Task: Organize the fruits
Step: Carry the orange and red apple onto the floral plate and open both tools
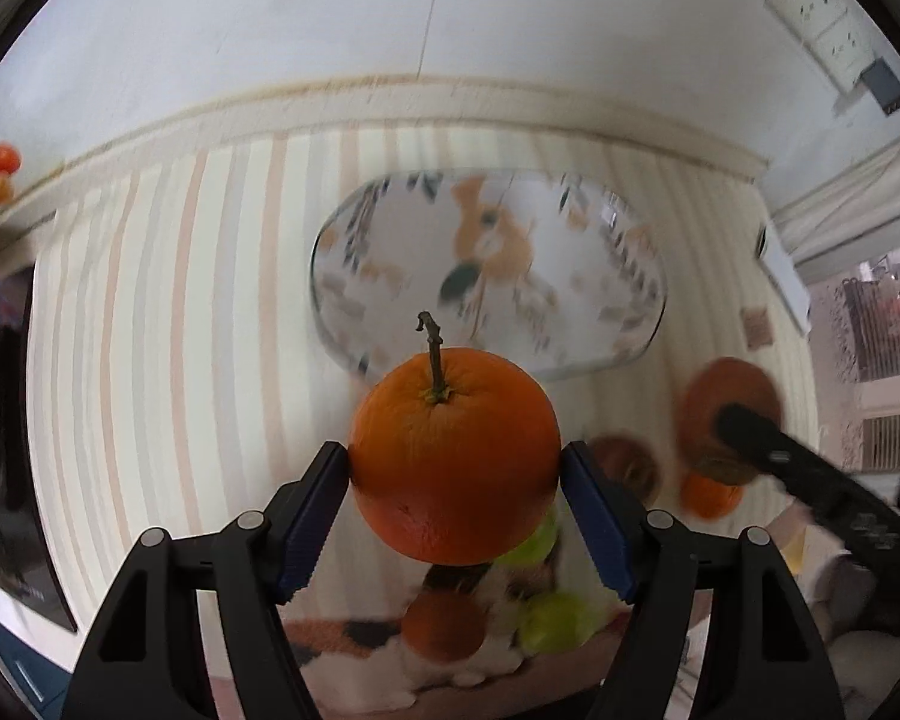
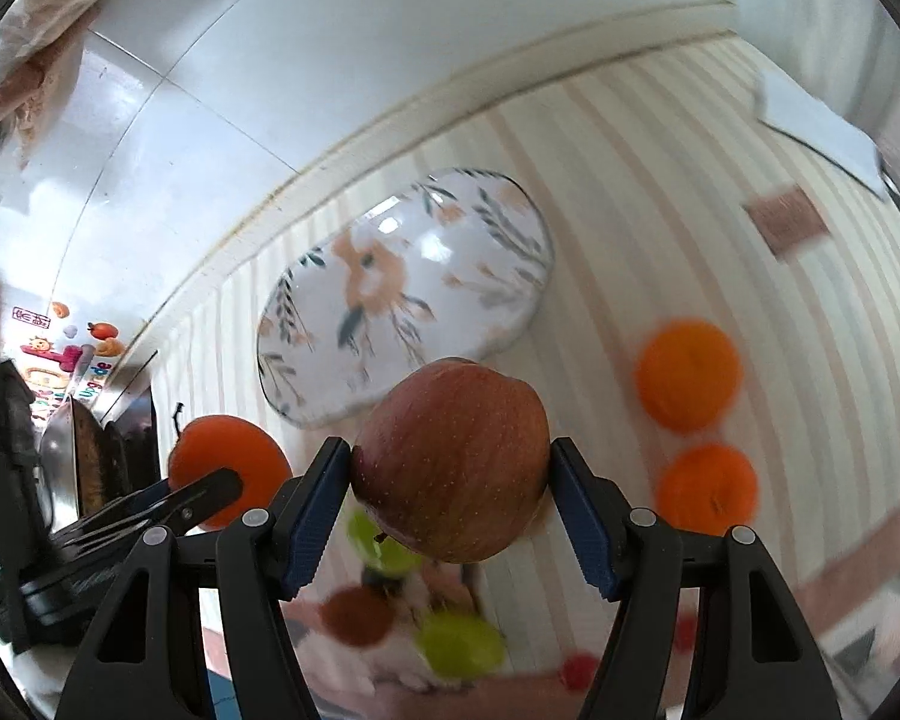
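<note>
The left gripper (image 1: 455,468) is spread about the width of a fruit and pinches an orange (image 1: 455,456) between its blue pads, stem pointing up, at the lower centre of the left wrist view. The right gripper (image 2: 450,468) is spread about as wide and clamps a red apple (image 2: 450,459) between its pads at the lower centre of the right wrist view. Both fruits hang above a striped tablecloth (image 2: 660,192) in cream and pale peach. A flower-patterned oval plate (image 2: 408,294) lies on the cloth just above centre of the frame. In the right wrist view two more oranges (image 2: 688,375) sit on the cloth at the right, near each other, and green fruits (image 2: 459,642) show blurred at the bottom centre. A white tiled wall (image 2: 222,60) fills the upper left, and a socket strip (image 1: 822,18) is at the upper right of the left wrist view.
</note>
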{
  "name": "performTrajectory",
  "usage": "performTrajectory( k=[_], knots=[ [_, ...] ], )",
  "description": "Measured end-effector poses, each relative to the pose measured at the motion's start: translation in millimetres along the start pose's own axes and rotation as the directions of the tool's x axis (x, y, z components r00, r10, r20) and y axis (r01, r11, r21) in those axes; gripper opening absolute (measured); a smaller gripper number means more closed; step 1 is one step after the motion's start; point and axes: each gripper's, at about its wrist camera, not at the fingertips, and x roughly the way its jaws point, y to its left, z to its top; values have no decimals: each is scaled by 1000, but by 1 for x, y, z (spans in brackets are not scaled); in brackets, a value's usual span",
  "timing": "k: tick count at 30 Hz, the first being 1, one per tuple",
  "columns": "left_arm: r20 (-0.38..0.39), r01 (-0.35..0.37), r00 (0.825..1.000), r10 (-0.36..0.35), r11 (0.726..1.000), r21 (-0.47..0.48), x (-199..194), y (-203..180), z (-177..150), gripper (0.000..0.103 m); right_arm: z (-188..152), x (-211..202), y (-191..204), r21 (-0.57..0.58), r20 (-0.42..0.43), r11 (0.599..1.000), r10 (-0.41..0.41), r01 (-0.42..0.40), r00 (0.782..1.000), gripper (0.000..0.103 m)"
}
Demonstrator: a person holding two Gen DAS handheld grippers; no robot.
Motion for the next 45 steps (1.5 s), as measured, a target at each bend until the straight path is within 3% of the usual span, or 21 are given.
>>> performTrajectory(
  k=[6, 11, 15, 17, 21, 23, 31, 35, 39, 41, 45],
  knots=[
    [8, -12, 1000, 12, 1000, -27, 20, -2, 62, 71, 61, 58, 20, -65, -44, 998, 8, -11, 999, 70],
    [-58, -10, 998, 5, 996, -87, 53, 17, 106, 71, 95, 105, 32, -132, -114, 991, -13, -2, 993, 70],
    [-136, 18, 990, -38, 989, -147, 79, 29, 120, 71, 110, 129, 38, -183, -161, 983, -27, -3, 987, 70],
    [-152, 37, 986, -64, 984, -175, 85, 33, 123, 61, 117, 137, 41, -219, -173, 976, -40, 2, 984, 70],
    [-109, 77, 989, -99, 978, -192, 67, 27, 135, 56, 125, 149, 42, -243, -205, 970, -42, -9, 978, 70],
    [-93, 44, 994, -59, 987, -154, 62, 19, 141, 56, 125, 150, 42, -251, -205, 968, -48, -5, 978, 70],
    [-120, 6, 992, -27, 985, -175, 77, 18, 141, 56, 135, 152, 44, -239, -217, 971, -51, -3, 975, 71],
    [-98, -48, 995, 32, 984, -173, 64, 21, 130, 57, 140, 138, 46, -255, -188, 966, -84, 34, 979, 89],
    [-61, -103, 994, 94, 980, -169, 46, 25, 112, 58, 136, 103, 46, -293, -134, 950, -151, 107, 979, 93],
    [-43, -114, 993, 108, 980, -164, 37, 25, 101, 71, 131, 89, 45, -304, -113, 944, -167, 126, 979, 93],
    [-15, -131, 991, 130, 980, -152, 23, 23, 77, 86, 116, 60, 40, -317, -74, 934, -198, 165, 977, 93]
  ],
)
